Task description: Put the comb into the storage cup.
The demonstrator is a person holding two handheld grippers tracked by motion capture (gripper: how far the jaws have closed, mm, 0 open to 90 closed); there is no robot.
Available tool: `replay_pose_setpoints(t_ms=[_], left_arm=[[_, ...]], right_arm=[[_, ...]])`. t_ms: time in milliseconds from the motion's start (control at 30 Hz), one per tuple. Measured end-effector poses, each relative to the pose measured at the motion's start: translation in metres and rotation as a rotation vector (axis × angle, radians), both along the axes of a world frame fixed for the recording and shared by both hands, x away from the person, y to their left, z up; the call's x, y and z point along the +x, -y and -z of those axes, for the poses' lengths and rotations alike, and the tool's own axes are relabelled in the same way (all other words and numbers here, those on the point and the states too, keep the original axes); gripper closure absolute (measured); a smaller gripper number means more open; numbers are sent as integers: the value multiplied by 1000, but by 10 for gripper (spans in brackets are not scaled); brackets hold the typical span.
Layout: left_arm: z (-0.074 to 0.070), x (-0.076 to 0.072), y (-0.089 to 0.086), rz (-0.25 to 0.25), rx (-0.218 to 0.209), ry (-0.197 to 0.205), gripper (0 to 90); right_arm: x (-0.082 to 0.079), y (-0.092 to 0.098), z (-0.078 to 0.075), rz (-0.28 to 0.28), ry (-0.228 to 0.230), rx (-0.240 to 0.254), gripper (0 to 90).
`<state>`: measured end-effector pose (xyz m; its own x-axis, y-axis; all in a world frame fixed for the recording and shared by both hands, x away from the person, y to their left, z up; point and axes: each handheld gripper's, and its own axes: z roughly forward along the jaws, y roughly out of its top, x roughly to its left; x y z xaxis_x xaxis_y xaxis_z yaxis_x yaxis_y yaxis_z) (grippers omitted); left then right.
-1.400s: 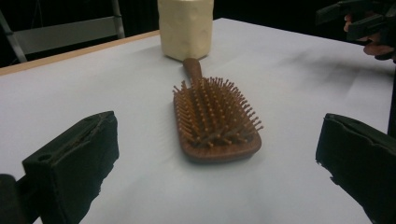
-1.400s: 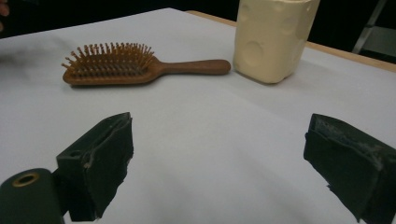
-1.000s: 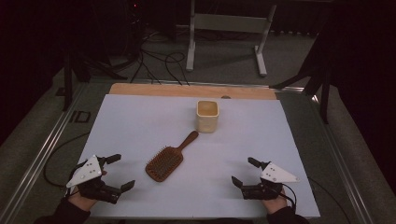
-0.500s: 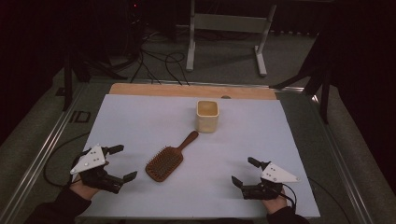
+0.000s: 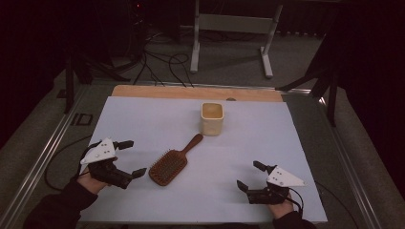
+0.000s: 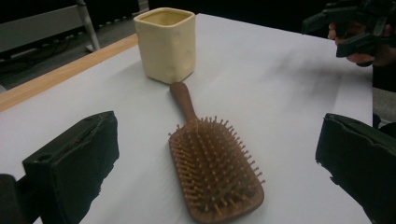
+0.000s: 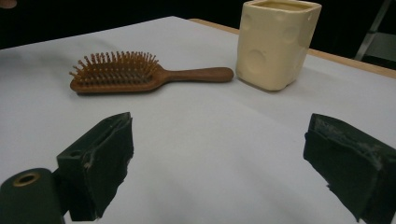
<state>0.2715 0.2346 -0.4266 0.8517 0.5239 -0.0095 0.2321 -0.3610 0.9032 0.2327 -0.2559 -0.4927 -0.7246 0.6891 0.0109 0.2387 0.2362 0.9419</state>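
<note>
A brown wooden paddle hairbrush (image 5: pixel 170 162) lies bristles up near the middle of the white table cover (image 5: pixel 157 114), its handle pointing at a cream square cup (image 5: pixel 212 118) behind it. My left gripper (image 5: pixel 131 158) is open just left of the brush head, with nothing between its jaws. From the left gripper view the brush (image 6: pixel 211 169) lies straight ahead between the jaws, the cup (image 6: pixel 165 43) beyond. My right gripper (image 5: pixel 250 175) rests open at the front right, well apart from the brush (image 7: pixel 122 73) and cup (image 7: pixel 276 41).
A wooden strip (image 5: pixel 191 92) edges the far side of the cover. Metal rails (image 5: pixel 43 157) run along both sides of the table. Beyond the table stand a metal frame (image 5: pixel 234 28) and floor cables (image 5: pixel 162 57).
My left gripper has moved forward and right, closer to the brush head. The right gripper, brush and cup have stayed put.
</note>
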Motion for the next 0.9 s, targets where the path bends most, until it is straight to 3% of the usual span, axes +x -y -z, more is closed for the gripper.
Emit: replay_pose_setpoints(t_ms=[267, 333, 900], left_arm=[[-8, 15, 14, 23, 37, -75, 1], [-9, 19, 19, 31, 63, -81, 1], [-22, 50, 53, 101, 145, -68, 30]], right_arm=[[0, 0, 0, -1, 0, 1, 84], [0, 0, 0, -2, 0, 2, 84], [0, 1, 0, -3, 1, 11, 84]])
